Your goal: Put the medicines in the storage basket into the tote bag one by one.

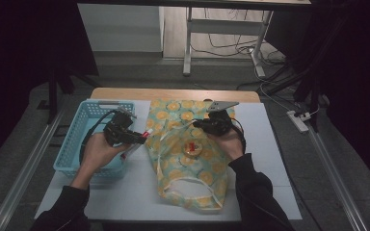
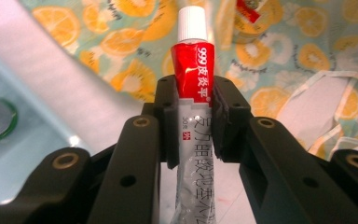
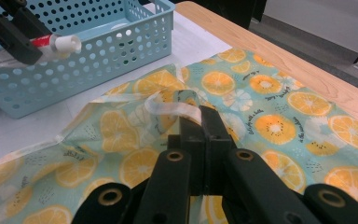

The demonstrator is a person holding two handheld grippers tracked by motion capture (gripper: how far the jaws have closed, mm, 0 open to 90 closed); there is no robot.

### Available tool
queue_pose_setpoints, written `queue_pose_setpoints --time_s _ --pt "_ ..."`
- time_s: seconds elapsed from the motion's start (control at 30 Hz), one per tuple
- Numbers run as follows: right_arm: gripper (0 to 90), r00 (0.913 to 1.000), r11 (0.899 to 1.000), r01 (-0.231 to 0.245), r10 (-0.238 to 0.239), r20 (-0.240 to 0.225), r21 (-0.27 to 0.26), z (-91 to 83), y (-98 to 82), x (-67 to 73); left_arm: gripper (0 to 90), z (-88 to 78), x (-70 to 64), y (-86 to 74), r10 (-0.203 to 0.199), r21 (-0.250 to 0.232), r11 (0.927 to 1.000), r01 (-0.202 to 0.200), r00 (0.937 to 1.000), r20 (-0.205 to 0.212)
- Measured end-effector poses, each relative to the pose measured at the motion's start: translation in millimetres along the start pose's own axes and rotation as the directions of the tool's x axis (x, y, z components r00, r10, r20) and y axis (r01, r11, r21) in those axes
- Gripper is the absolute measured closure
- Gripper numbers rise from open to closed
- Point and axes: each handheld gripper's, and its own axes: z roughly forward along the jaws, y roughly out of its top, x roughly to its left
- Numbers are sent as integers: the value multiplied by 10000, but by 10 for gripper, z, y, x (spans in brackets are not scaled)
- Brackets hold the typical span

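The room is dim, and I work at a wooden table (image 1: 173,94) covered with a white sheet, where a bag (image 1: 188,159) printed with orange slices lies flat. I take this bag as my landmark. My right gripper (image 3: 204,116) is closed tight on the bag's white strap (image 3: 172,106), at the far edge of the bag, and lifts it a little. My left gripper (image 2: 193,119) holds a tube (image 2: 193,79) of ointment between its narrow jaws, just left of the bag, above the edge of the blue basket (image 1: 72,149). I think the step is to put the tube into the bag, so I should keep the strap raised to open the mouth, bring the cap end in first, and let go only when the tube is inside. The tube is red near its white cap and silver lower down, with Chinese letters. A small round jar (image 1: 192,148) rests on the bag.
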Motion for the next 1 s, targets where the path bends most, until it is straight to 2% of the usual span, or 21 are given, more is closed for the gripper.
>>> queue_pose_setpoints --time_s 0.43,1.0 --pt "893 10000 10000 -21 21 5 -24 -3 1 -4 743 132 -245 208 610 -81 9981 -607 9974 382" --pt "893 10000 9999 -44 44 23 -135 -25 11 -12 743 524 -598 540 1509 119 9883 -1523 9853 805"
